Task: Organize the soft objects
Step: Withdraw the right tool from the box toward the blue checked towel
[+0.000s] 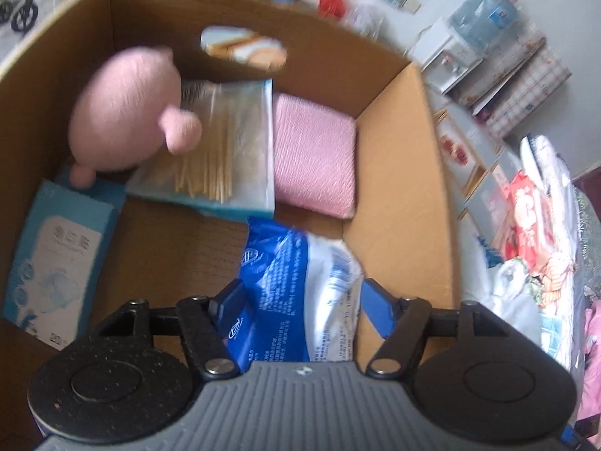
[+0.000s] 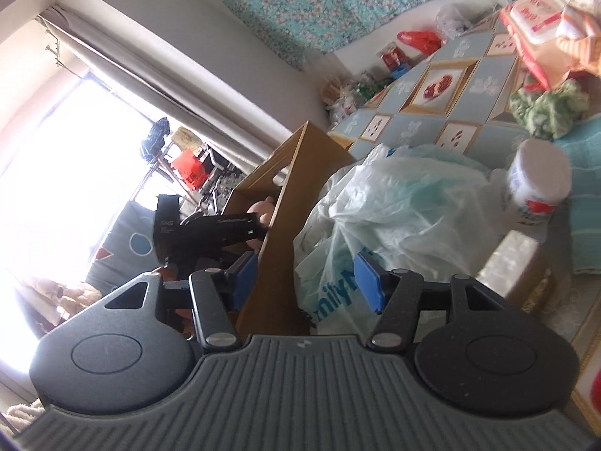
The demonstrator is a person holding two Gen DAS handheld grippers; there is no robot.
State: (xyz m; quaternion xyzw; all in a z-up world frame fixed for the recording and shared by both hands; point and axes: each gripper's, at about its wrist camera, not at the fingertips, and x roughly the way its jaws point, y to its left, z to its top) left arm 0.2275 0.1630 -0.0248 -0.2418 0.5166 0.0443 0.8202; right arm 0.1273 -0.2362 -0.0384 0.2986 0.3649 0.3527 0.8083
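Cardboard walls of the brown box [image 1: 394,158] fill most of the left wrist view. On the far left of its floor lies a light blue flat pack [image 1: 56,259] with a printed window. Above it the pink plush toy [image 1: 124,112] leans against the left wall, and one of its round limbs rests over the clear bag of wooden sticks [image 1: 218,150] next to it. To the right of this bag, in the far corner, lies the folded pink cloth [image 1: 313,158], touching the right wall. A small snack packet [image 1: 244,49] is against the back wall, blurred.

The left gripper [image 1: 296,300] points down into the box. Between its blue fingers [image 1: 379,312] is the blue and white soft pack [image 1: 296,274]. The left pad touches the pack, but on the right side I cannot tell if the pad presses it, so the grip is not sure.

In the right wrist view, the box [image 2: 285,225] stands left of the middle, and the left gripper body [image 2: 203,229] reaches into it beside the pink toy [image 2: 263,210]. The right gripper [image 2: 306,280] has its fingers [image 2: 370,285] spread and nothing between them; it is in front of a pale plastic bag [image 2: 394,210] on the patterned surface [image 2: 439,86]. Further right stands a white paper roll [image 2: 537,180], then a teal towel [image 2: 586,195].
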